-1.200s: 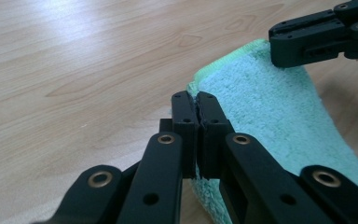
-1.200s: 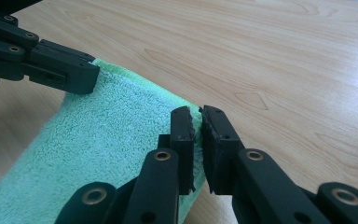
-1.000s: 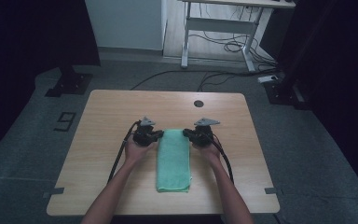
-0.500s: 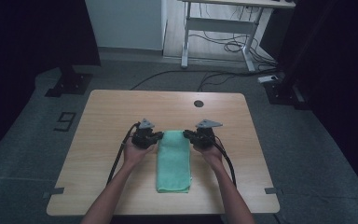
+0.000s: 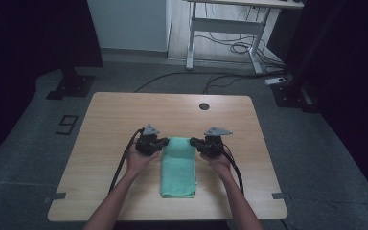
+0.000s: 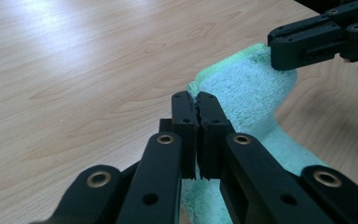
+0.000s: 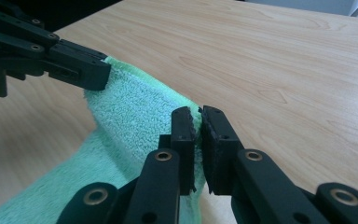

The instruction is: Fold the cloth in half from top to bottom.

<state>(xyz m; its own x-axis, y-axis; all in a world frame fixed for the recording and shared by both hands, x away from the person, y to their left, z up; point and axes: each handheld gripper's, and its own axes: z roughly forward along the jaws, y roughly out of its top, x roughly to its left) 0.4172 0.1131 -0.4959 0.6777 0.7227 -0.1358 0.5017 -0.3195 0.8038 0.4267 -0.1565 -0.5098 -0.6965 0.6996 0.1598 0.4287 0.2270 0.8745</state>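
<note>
From the high view, the folded green towel point(image 5: 178, 167) lies lengthwise toward the person, mid-table point(image 5: 124, 110); left gripper point(image 5: 160, 143) and right gripper point(image 5: 195, 142) flank its far end; each gripper view shows jaws pinched shut on one far corner, lifted.

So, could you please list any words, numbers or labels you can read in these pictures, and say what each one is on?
"9": a dark outlined numeral marked on the grey floor left of the table; it could equally be a 6 seen from the other side.
No text shows on the green towel, the table or either gripper.
</note>
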